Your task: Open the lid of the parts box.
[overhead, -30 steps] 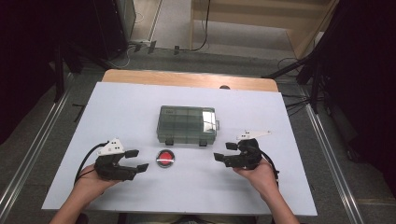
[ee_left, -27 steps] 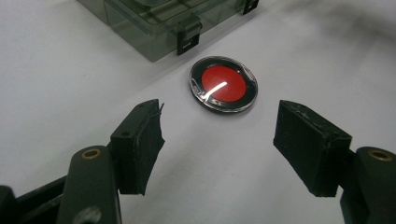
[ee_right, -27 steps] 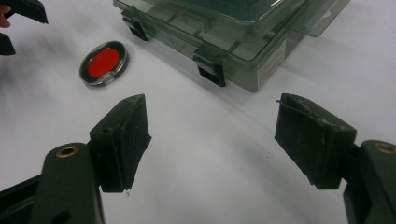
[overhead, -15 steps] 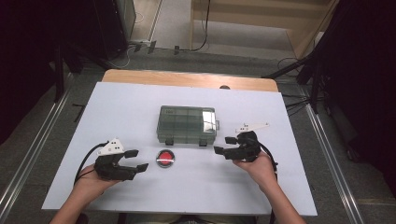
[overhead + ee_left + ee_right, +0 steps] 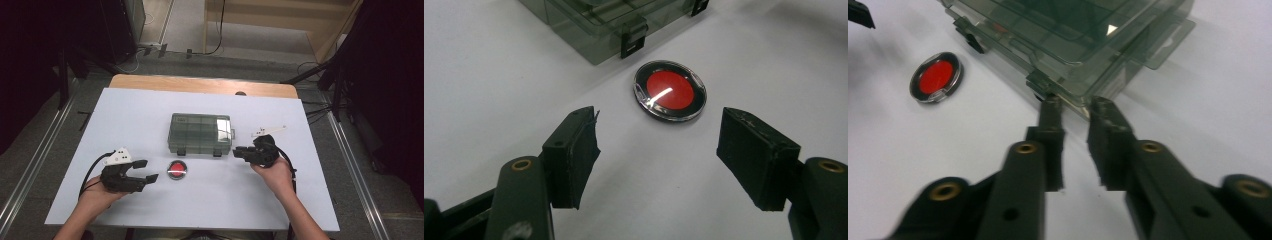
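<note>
Two jaws of your right hand-held gripper (image 5: 1075, 112) sit nearly closed against the smoky plastic case (image 5: 1068, 45); your left hand-held gripper (image 5: 659, 145) gapes wide before the red disc (image 5: 670, 90).

The white worktop (image 5: 125, 115) has a wooden strip (image 5: 200, 85) along its far edge, with a small dark knob (image 5: 240, 93) on it right of the middle. Metal rails (image 5: 30, 170) flank both side edges. Beyond the far edge, cables (image 5: 216, 47) lie on the floor (image 5: 185, 25).
</note>
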